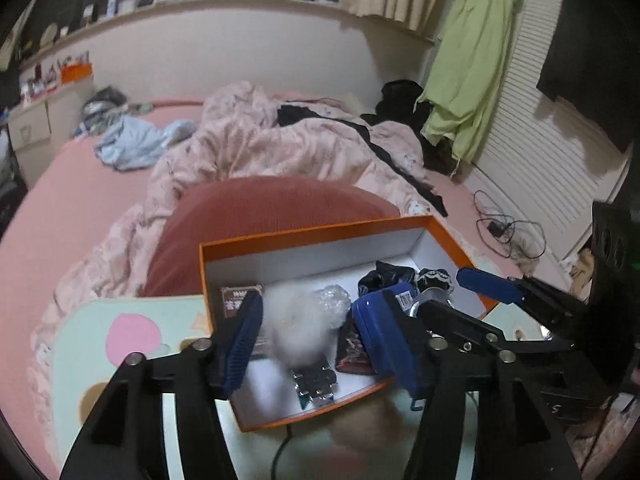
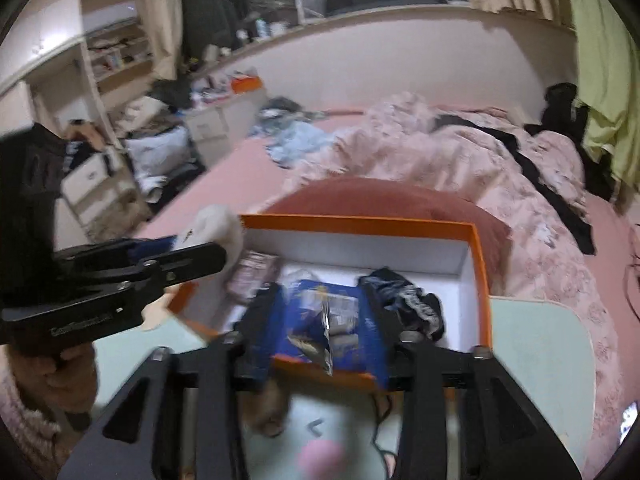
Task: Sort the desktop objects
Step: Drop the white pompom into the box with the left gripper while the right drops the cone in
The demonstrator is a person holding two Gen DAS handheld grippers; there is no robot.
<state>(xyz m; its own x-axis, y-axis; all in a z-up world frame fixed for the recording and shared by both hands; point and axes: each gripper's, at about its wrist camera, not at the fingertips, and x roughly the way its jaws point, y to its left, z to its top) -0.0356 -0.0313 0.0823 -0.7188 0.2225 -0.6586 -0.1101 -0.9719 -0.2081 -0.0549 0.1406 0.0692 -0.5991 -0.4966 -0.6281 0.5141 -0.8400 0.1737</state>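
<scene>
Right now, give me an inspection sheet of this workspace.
Surface: pale green table with pink shapes, beside a bed.
Job's things: orange box holding a dark cloth, a metal watch band, a clear wrap ball and small packets.
Clutter: nothing seen on the table beyond the box.
Grippers: left gripper around a white fluffy thing; right gripper shut on a blue packet.
Cables: black cable on the table; more on the bed.
Surroundings: pink quilt, green cloth, full shelves.

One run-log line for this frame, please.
left claw: grips white fluffy ball over orange box | right claw: grips blue packet over box's near edge | phase: likely placing
</scene>
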